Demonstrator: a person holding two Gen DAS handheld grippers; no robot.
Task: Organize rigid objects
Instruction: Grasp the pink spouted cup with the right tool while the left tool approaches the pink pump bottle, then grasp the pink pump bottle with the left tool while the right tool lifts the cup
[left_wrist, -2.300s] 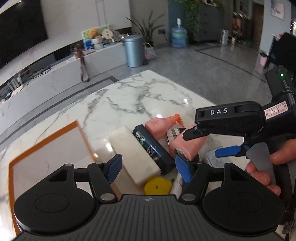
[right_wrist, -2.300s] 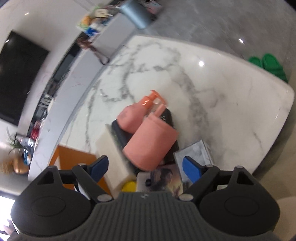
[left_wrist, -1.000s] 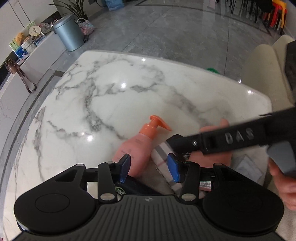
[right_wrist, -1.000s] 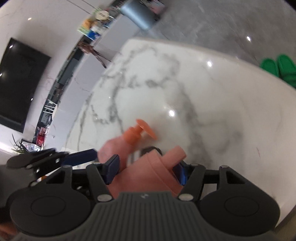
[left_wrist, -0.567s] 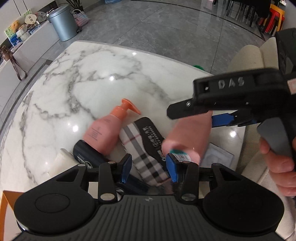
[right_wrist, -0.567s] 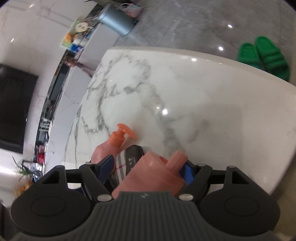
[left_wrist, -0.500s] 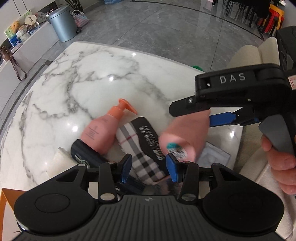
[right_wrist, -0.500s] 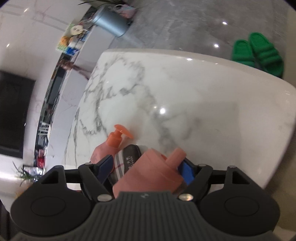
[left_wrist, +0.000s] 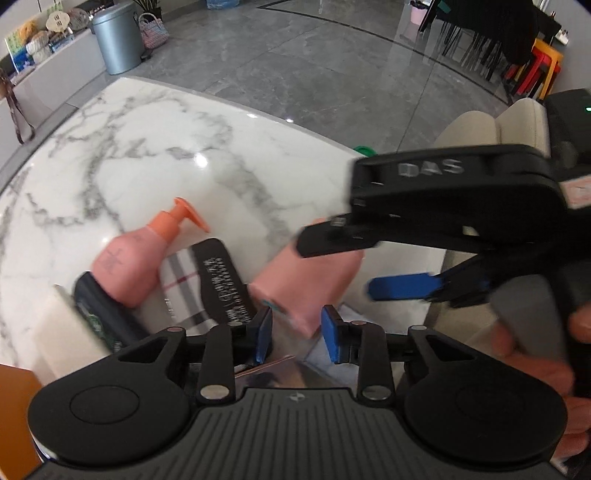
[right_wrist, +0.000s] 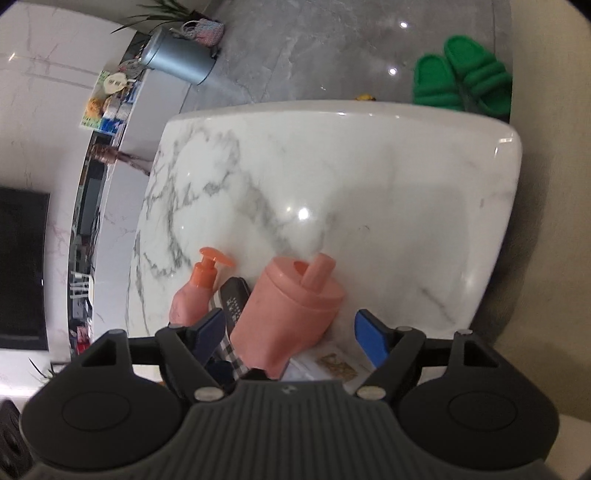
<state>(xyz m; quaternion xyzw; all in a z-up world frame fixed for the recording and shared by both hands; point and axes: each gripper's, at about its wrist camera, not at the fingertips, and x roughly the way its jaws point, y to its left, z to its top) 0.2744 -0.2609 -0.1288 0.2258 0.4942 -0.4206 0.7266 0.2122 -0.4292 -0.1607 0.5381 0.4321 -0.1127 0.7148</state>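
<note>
Pink lidded cup tilted over the clutter on the marble table, lid and stubby spout pointing away from the right wrist camera, base toward the left tongs. Just left of the cup — a plaid-patterned case, and beyond that a pink pump bottle lying on its side.

Right tongs spread wide around the cup's body, with a clear gap on the blue-pad side; whether the other pad touches, cannot tell. Left tongs closing on the cup's bottom corner, pads not visibly pressing yet.

Probably light, stiff plastic — smooth and a little slippery, tapering toward the base, so likely to squirt out of a grip low down. Best taken across the mid-body below the lid rim, not by the spout. Not fragile, by the look.
</note>
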